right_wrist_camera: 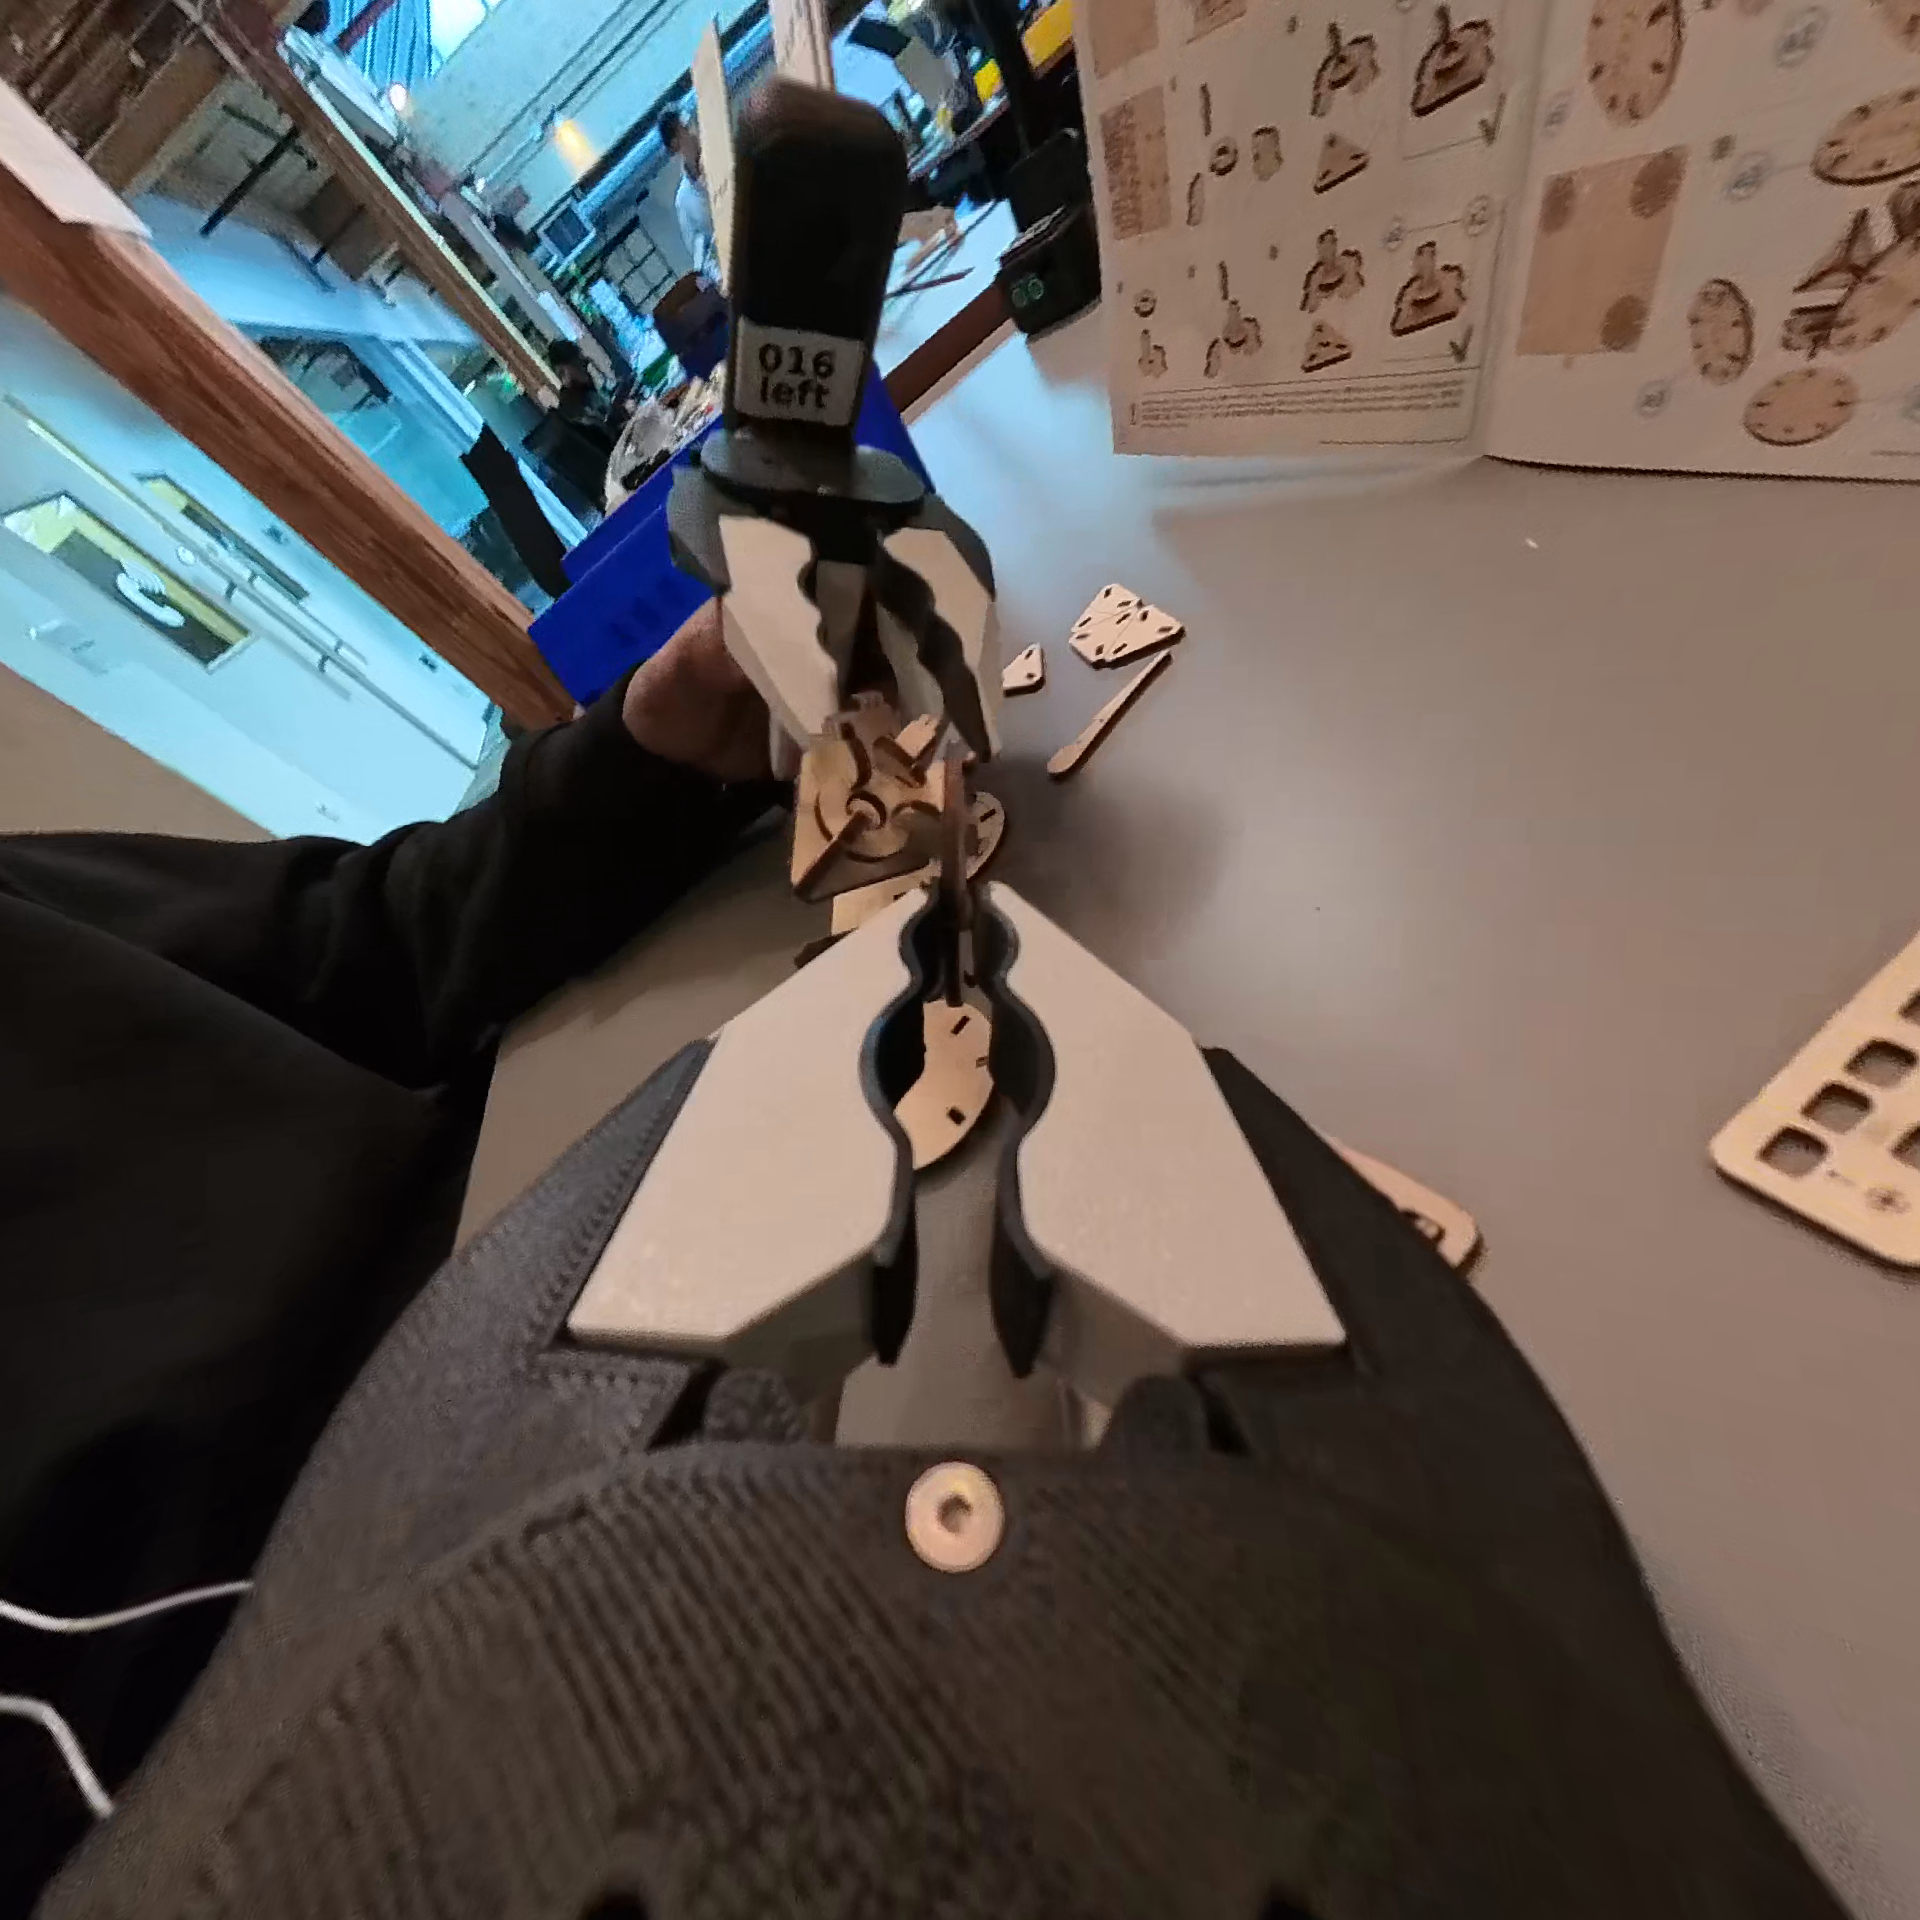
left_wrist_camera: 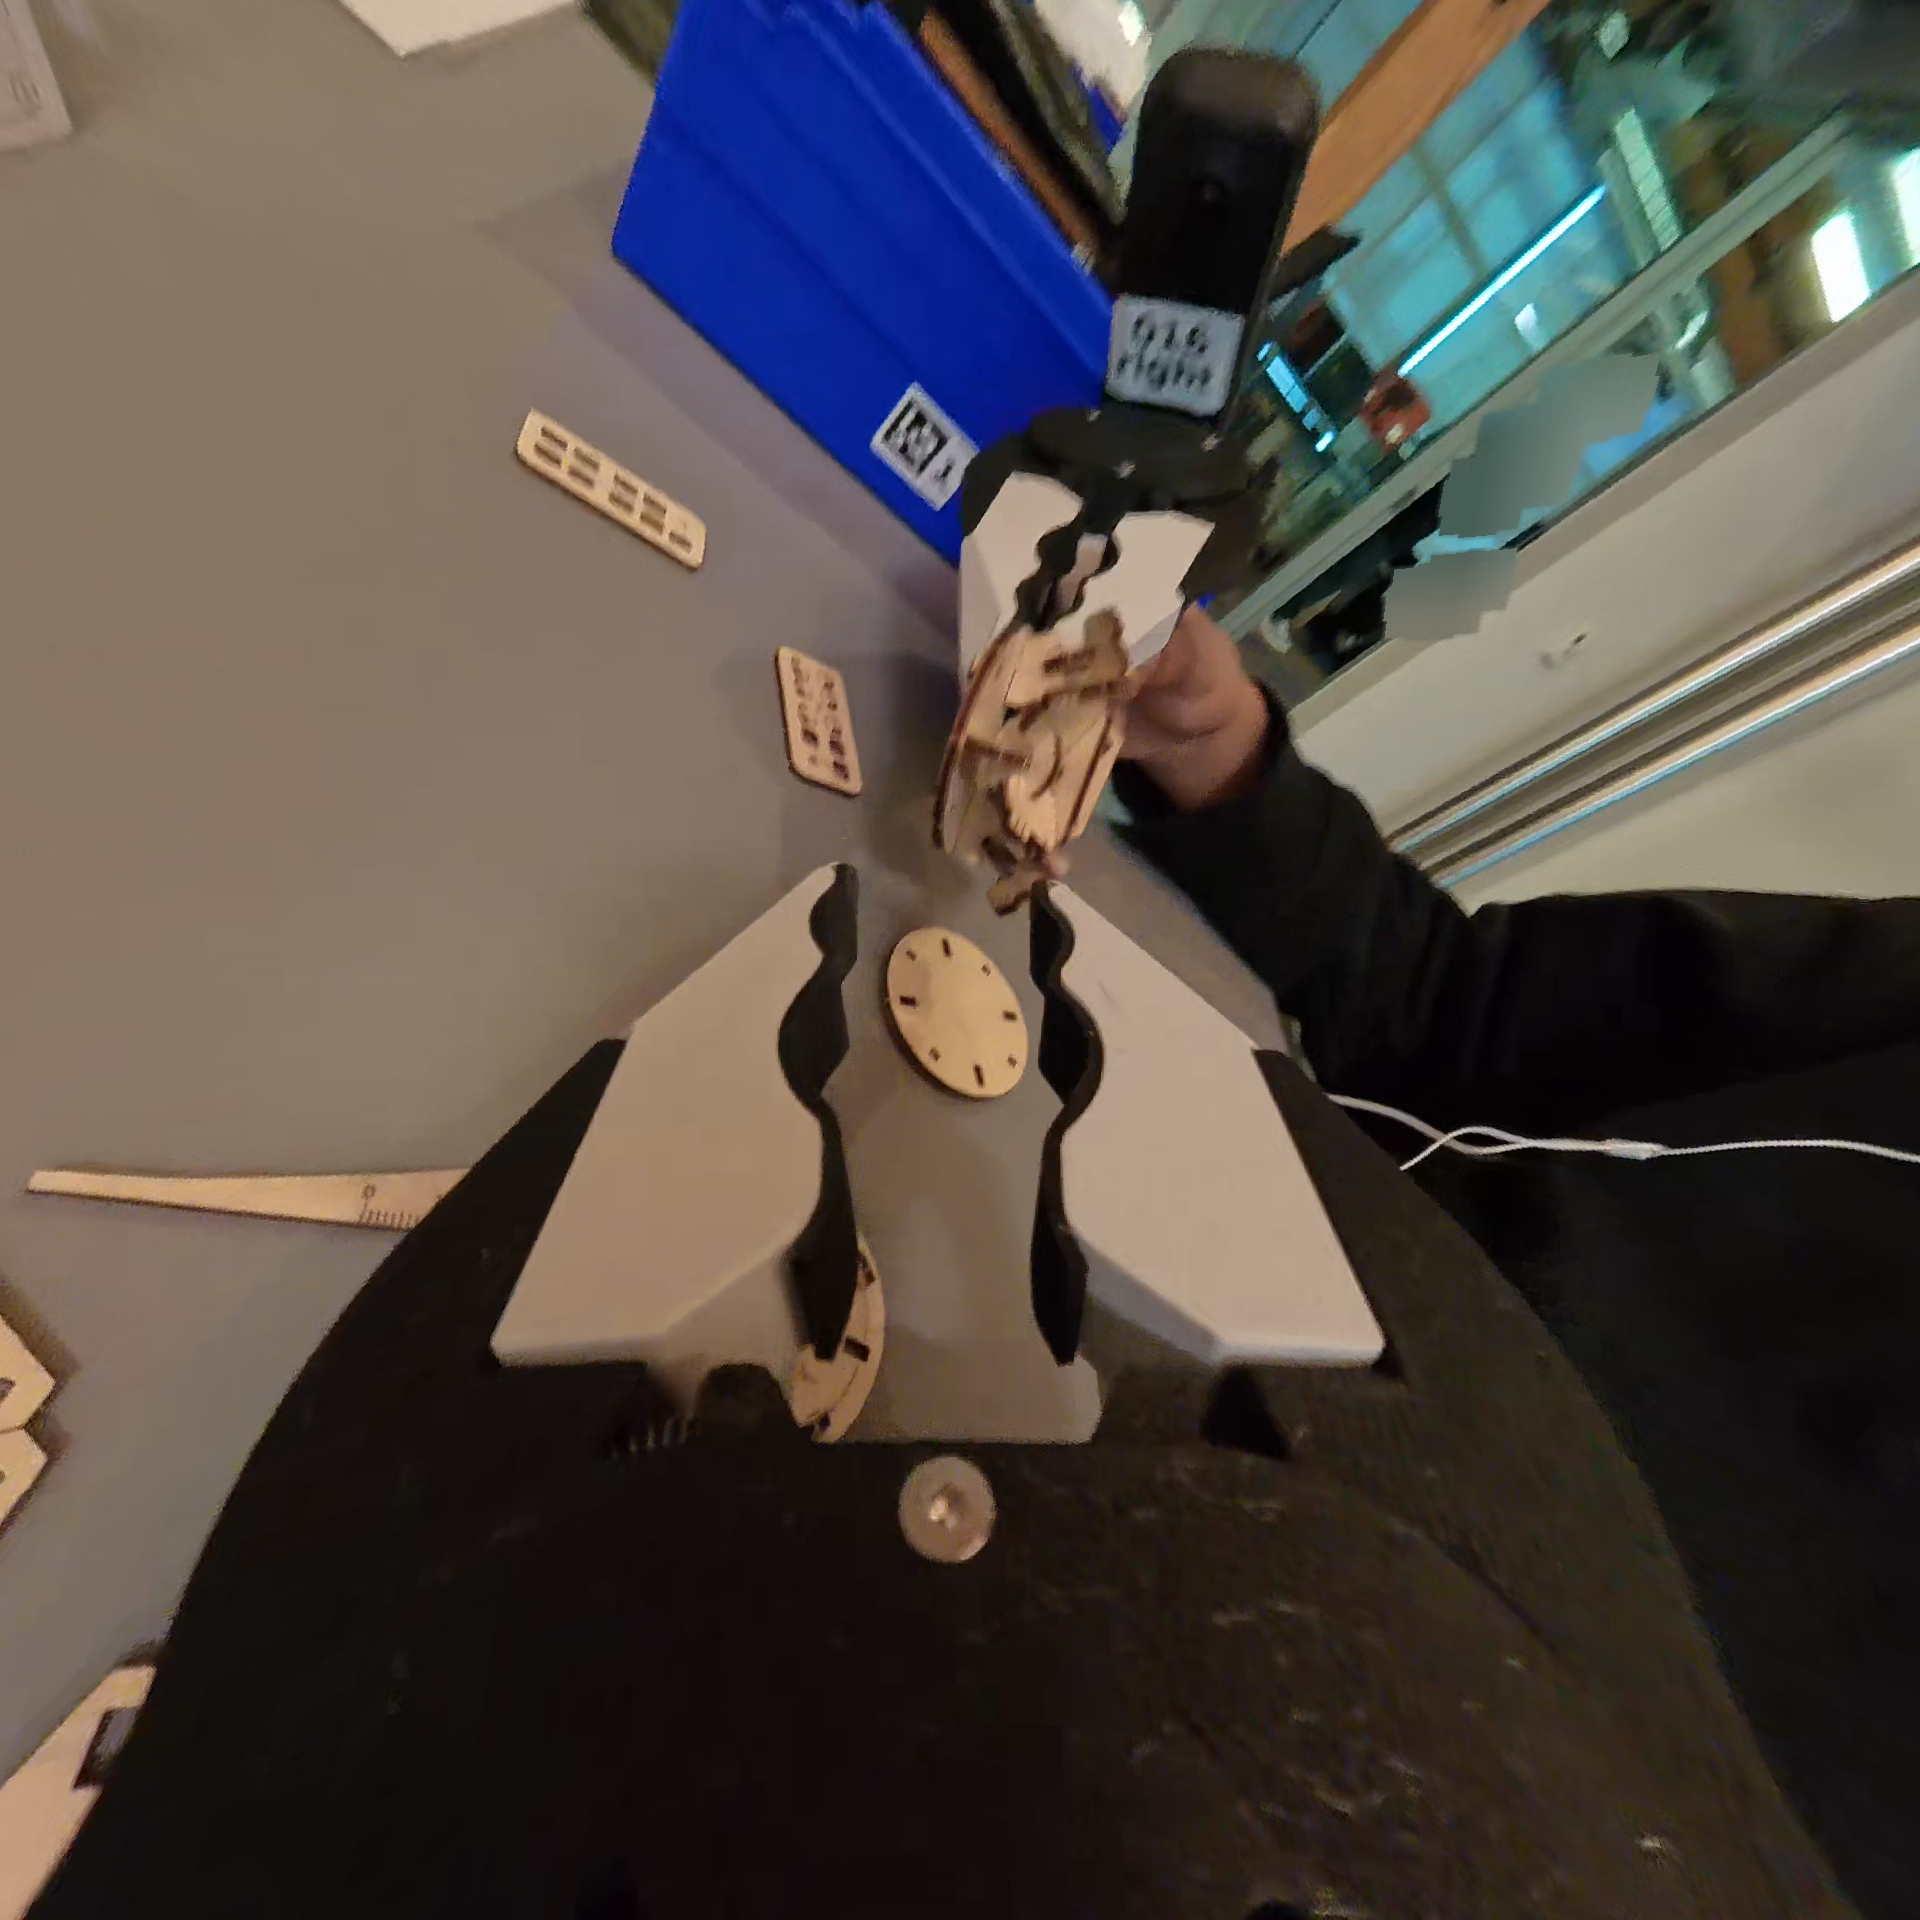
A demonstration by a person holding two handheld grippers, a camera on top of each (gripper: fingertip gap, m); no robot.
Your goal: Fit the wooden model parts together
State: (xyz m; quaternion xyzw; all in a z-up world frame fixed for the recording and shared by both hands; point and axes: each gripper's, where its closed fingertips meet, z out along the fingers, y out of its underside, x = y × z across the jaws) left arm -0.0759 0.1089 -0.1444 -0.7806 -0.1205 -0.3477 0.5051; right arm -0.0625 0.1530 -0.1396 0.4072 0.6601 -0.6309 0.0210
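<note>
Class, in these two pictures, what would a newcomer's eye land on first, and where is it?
A pale wooden model, pinched at its edge by the right tool, hangs mid-air above the grey table. The left tool stands open just before it, over a slotted wooden disc. An open instruction booklet stands behind.

Pale wooden model [left_wrist_camera: 1029, 748], pale slotted disc [left_wrist_camera: 956, 1013], grey table [left_wrist_camera: 312, 727], blue bin [left_wrist_camera: 831, 229], black sleeve [left_wrist_camera: 1507, 987]

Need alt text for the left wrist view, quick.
Left gripper, jaws open, hovers over a slotted wooden disc on the grey table. Opposite it, the right gripper grips a small wooden assembly.
</note>
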